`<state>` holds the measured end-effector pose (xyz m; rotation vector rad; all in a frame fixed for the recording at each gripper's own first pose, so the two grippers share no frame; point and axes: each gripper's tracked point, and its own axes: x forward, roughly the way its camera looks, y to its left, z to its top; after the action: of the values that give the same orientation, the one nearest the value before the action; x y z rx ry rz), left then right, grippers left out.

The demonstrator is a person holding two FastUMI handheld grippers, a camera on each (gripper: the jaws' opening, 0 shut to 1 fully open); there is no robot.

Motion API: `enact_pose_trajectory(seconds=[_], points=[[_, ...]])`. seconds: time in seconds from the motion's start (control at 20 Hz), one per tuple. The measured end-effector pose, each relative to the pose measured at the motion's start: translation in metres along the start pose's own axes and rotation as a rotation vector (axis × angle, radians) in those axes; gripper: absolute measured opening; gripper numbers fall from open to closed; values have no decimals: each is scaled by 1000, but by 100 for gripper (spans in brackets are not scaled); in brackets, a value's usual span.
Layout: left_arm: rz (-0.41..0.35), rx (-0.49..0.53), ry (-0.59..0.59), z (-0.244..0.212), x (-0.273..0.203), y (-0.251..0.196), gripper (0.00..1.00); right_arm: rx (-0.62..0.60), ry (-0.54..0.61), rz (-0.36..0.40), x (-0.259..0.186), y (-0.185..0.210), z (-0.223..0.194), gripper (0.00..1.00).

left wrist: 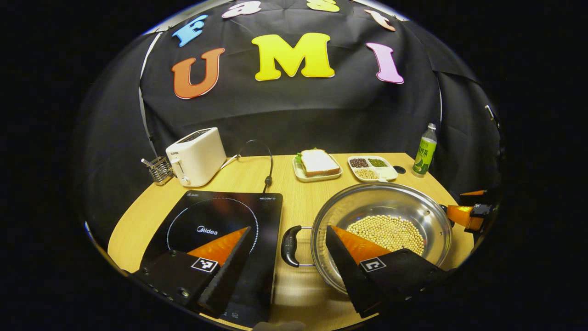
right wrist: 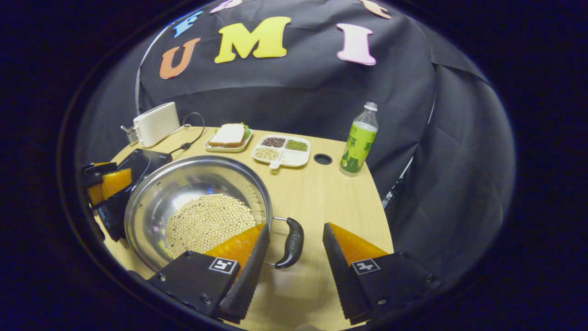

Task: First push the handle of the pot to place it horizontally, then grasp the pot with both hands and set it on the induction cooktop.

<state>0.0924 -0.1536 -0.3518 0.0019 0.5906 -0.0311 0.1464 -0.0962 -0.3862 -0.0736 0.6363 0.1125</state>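
Both tools are spread wide, the left tool [left wrist: 288, 250] bracketing the pot's [left wrist: 381, 230] left handle [left wrist: 290, 246] at lower centre, the right tool [right wrist: 294, 246] bracketing its right handle [right wrist: 291, 242].

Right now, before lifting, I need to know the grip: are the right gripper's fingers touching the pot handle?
Apart. The right gripper view shows the right gripper open, table visible between the handle and each finger.
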Motion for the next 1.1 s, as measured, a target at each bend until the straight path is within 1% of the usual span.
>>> enact_pose_trajectory(seconds=[0.25,0.35,0.4,0.45,0.5,0.55,0.6,0.65,0.7,0.75,0.8,0.85,0.9,0.95,1.0,1.1], points=[[-15,1,38,-11,16,-9,97,-14,-3,-28,2,-4,3,77],[-18,2,52,-14,18,-11,97,-4,-6,-25,2,-3,3,80],[-19,3,57,-15,20,-11,97,1,-2,-23,3,-2,2,80],[-23,4,65,-17,21,-12,97,2,1,-12,3,2,2,84],[-22,4,71,-18,21,-13,97,-4,4,-16,2,2,1,80],[-22,4,75,-19,22,-13,97,-10,6,-15,3,1,3,77],[-23,3,76,-19,24,-14,97,0,5,3,3,5,3,76],[-23,5,80,-19,24,-14,97,28,35,44,2,16,-3,76],[-27,1,77,-19,25,-16,97,56,54,83,-1,25,-6,80],[-29,2,81,-20,27,-17,97,56,72,75,2,24,-12,86],[-24,6,94,-24,26,-16,100,40,91,44,9,17,-20,86],[-22,4,98,-27,27,-15,100,50,99,43,10,17,-24,86],[-18,-1,108,-29,26,-16,97,74,111,52,15,20,-29,85],[-19,-10,114,-32,27,-15,97,85,125,55,15,22,-32,86],[-15,-17,125,-35,27,-15,97,93,135,55,16,23,-36,85],[-18,-26,134,-40,29,-16,97,95,133,53,21,23,-35,87]])
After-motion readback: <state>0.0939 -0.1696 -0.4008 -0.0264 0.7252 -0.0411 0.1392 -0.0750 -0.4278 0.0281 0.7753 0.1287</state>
